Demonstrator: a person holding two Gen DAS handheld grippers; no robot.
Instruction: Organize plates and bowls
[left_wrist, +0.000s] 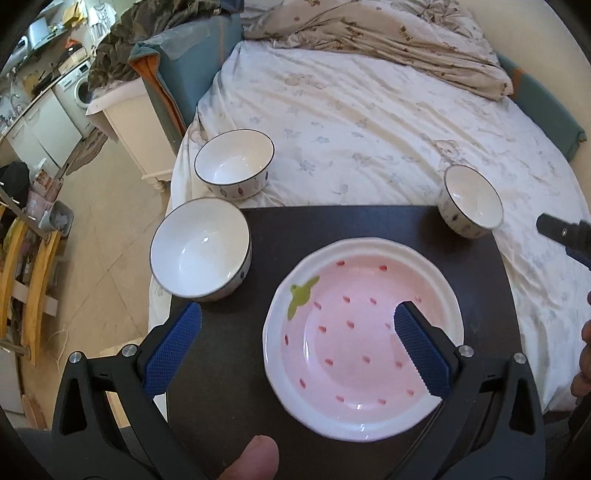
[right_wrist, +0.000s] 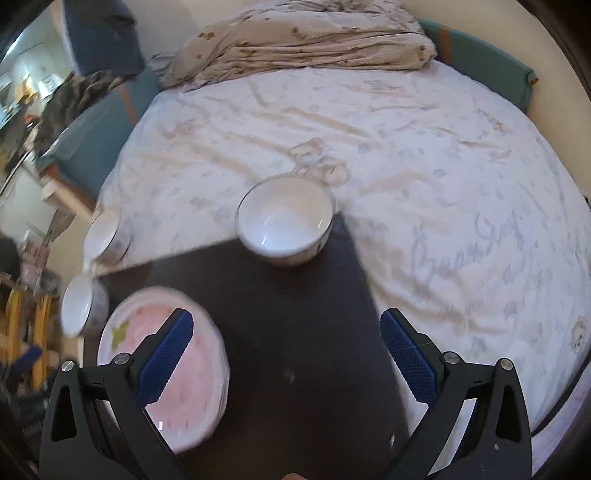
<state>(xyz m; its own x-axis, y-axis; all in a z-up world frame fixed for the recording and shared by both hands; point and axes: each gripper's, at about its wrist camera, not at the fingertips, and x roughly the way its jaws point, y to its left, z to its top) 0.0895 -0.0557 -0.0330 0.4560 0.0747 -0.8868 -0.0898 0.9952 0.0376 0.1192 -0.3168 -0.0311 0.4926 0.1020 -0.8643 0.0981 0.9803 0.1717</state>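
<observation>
A pink strawberry-pattern plate (left_wrist: 364, 339) lies on a dark board (left_wrist: 236, 350) on the bed. My left gripper (left_wrist: 295, 314) is open and empty, its right finger over the plate. A white bowl (left_wrist: 201, 247) stands at the board's left corner, another (left_wrist: 234, 162) on the sheet behind it, a third (left_wrist: 471, 201) at the board's far right corner. My right gripper (right_wrist: 286, 325) is open and empty above the board (right_wrist: 303, 332), the plate (right_wrist: 184, 376) under its left finger, one bowl (right_wrist: 286, 219) ahead, two bowls (right_wrist: 107, 236) (right_wrist: 83, 308) at left.
The bed sheet (left_wrist: 369, 122) spreads beyond the board, with a crumpled quilt (left_wrist: 388, 33) at the far end. The floor (left_wrist: 103, 240) drops off left of the bed. The right gripper's tip (left_wrist: 565, 236) shows at the right edge of the left wrist view.
</observation>
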